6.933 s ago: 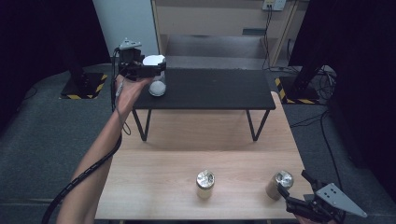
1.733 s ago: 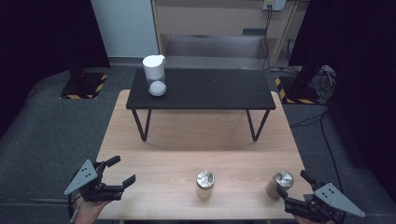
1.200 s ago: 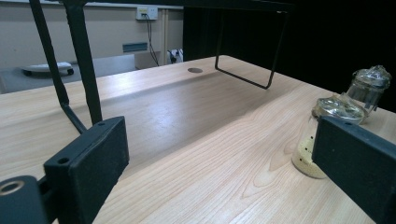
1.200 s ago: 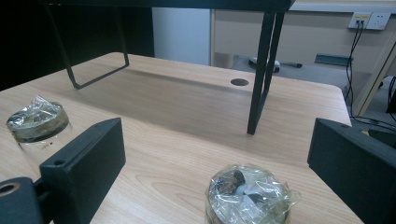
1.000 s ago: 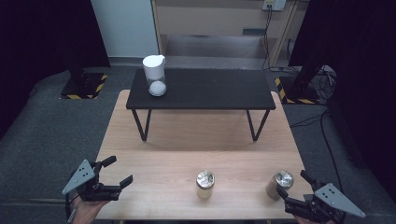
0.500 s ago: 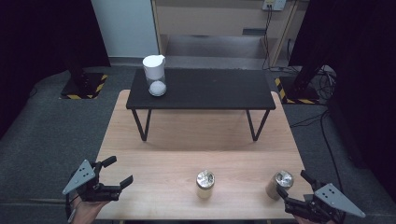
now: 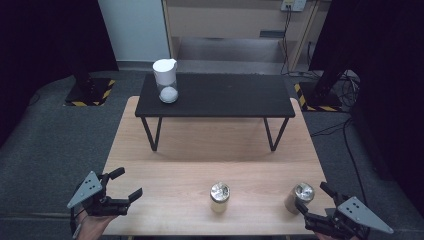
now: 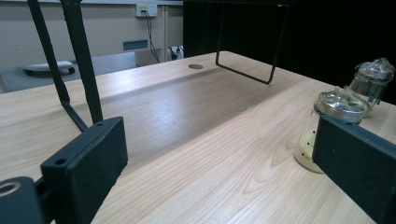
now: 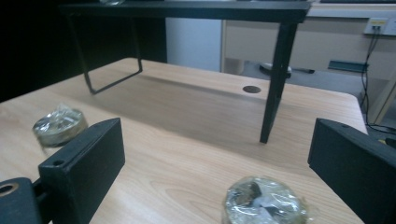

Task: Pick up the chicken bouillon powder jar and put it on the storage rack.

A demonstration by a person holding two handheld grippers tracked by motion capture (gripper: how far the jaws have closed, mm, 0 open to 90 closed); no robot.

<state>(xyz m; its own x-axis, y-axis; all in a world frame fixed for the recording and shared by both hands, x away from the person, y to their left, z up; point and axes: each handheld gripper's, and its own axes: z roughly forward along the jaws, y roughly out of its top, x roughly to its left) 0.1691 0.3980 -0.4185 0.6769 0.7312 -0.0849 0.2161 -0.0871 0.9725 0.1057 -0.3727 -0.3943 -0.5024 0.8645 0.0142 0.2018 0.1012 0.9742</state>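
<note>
Two small clear glass jars with crinkled, shiny film-wrapped tops stand upright on the light wooden table [image 7: 165, 175], near its front edge and well apart from each other. The centre jar [image 7: 220, 197] holds a pale, yellowish fill low in its body, seen in the left gripper view [image 8: 327, 128]; its top reads as silvery and reflective from above. The right-hand jar [image 7: 299, 196] is of the same make and stands near the table's right front corner.

The right gripper [image 7: 315, 205] sits just beside the right-hand jar, jaws spread wide and empty; in its own view that jar's wrapped top [image 9: 265, 201] lies low between the two black jaws, untouched.

The left gripper [image 7: 126, 184] is at the table's left front corner, jaws likewise apart and holding nothing, well clear of the centre jar.

Behind, a low black metal-legged bench [image 7: 220, 95] stands on the table, carrying a white lidded jar [image 7: 166, 80] at its left end.
</note>
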